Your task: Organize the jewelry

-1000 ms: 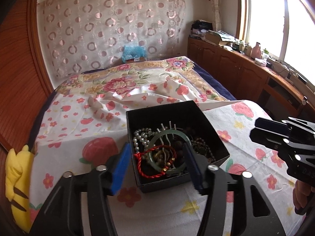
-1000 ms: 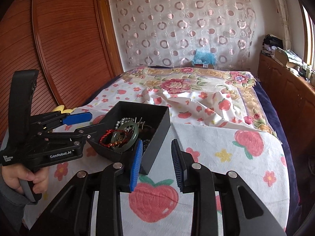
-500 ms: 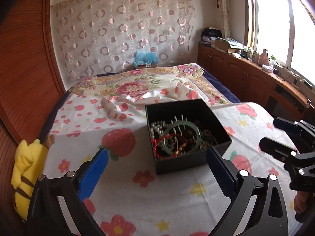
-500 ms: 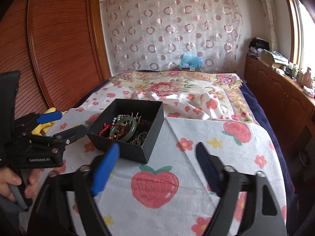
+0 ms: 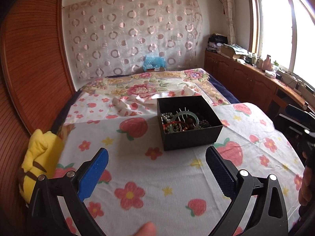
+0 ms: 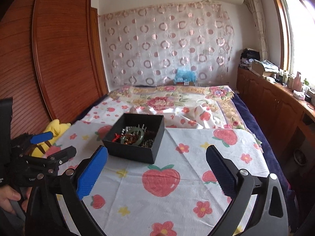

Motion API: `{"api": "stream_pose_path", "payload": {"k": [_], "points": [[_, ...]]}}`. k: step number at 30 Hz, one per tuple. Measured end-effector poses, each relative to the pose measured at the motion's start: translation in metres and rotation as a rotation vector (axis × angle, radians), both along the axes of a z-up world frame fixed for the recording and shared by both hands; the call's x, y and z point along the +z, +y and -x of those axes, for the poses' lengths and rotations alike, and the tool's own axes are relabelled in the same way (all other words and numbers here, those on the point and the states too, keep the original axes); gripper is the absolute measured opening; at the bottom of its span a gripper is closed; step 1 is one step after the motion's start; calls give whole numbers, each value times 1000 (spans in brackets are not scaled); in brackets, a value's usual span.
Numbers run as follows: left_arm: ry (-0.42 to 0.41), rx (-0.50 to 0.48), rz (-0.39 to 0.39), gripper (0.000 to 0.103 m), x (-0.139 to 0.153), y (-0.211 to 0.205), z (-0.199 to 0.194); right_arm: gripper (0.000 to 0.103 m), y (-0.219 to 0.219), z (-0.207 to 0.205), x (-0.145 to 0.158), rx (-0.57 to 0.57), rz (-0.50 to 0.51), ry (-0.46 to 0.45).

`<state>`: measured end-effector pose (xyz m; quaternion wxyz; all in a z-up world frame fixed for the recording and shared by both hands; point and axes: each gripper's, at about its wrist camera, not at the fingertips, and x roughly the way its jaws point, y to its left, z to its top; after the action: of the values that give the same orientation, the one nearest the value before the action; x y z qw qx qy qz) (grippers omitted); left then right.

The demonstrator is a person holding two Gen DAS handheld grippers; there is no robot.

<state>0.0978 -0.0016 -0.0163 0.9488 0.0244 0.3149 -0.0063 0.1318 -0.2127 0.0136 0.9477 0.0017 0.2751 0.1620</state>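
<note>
A black open box (image 5: 196,139) sits on the strawberry-print cloth; it also shows in the right wrist view (image 6: 135,153). Inside lie a green jade bangle (image 5: 184,118), a red cord bracelet (image 5: 171,124), pearl beads (image 5: 165,116), dark bead strings and a comb. The bangle also shows in the right wrist view (image 6: 134,135). My left gripper (image 5: 157,161) is open and empty, well short of the box. My right gripper (image 6: 156,158) is open and empty, near the box's front right. The right gripper shows at the left view's right edge (image 5: 299,118); the left gripper shows in the right view (image 6: 49,147).
A yellow plush toy (image 5: 39,157) lies at the bed's left edge by the wooden wardrobe (image 6: 59,59). A floral quilt (image 5: 149,86) covers the far bed. Wooden cabinets with clutter (image 5: 256,74) run along the right under the window.
Both grippers have opened wide and pulled back from the box. The box and its jewelry have stayed in place.
</note>
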Motion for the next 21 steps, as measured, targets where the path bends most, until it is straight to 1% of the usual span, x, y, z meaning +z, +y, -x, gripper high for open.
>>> {"api": "stream_pose_path", "payload": {"k": [4, 9, 13, 21], "points": [[-24, 14, 37, 96, 9, 5, 18, 101, -5, 17, 10, -10, -1, -42], [-43, 15, 51, 96, 16, 6, 33, 101, -11, 28, 13, -20, -13, -53], [-61, 19, 47, 96, 19, 4, 38, 101, -13, 33, 11, -27, -17, -57], [-64, 15, 48, 96, 21, 2, 40, 101, -16, 37, 9, -28, -21, -54]]}}
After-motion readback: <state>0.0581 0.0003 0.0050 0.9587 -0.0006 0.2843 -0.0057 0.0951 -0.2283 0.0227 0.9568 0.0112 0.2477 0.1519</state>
